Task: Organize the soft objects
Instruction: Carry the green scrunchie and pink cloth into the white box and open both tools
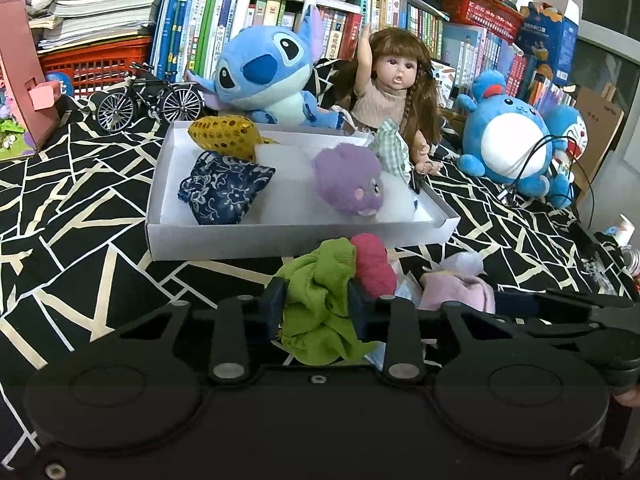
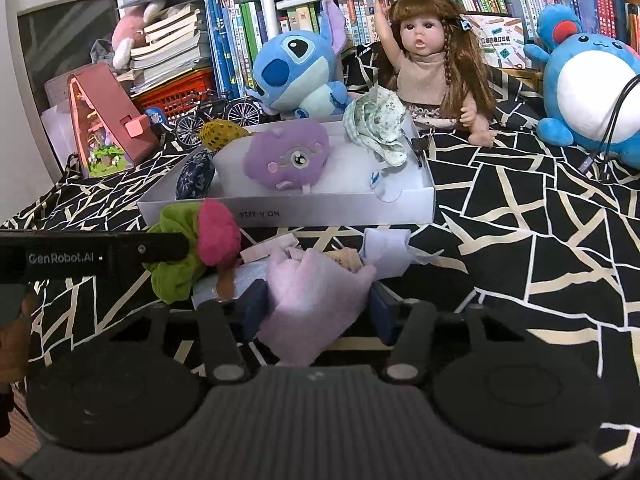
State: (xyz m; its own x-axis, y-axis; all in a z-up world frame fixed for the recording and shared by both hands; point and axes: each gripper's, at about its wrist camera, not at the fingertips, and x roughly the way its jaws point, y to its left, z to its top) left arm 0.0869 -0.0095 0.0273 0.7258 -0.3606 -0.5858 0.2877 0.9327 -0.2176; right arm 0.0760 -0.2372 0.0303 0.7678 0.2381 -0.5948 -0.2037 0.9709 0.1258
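My left gripper (image 1: pixel 316 300) is shut on a green scrunchie (image 1: pixel 320 312), just in front of a white box (image 1: pixel 256 236). A pink fuzzy ball (image 1: pixel 372 264) touches the scrunchie. The box holds a blue patterned pouch (image 1: pixel 224 188), a yellow mesh pouch (image 1: pixel 224 134), a purple plush (image 1: pixel 348 180) and a green checked cloth (image 1: pixel 390 146). My right gripper (image 2: pixel 316 304) has its jaws around a pale pink cloth (image 2: pixel 316 304) lying on the bedspread before the box (image 2: pixel 340 212). The scrunchie (image 2: pixel 172 276) and left gripper (image 2: pixel 168 250) show at left in the right wrist view.
Behind the box sit a Stitch plush (image 1: pixel 264 76), a doll (image 1: pixel 392 84), a model bicycle (image 1: pixel 148 100) and a round blue plush (image 1: pixel 508 136). Bookshelves fill the back. White paper scraps (image 2: pixel 384 248) lie by the pink cloth. Cables (image 1: pixel 560 168) trail at right.
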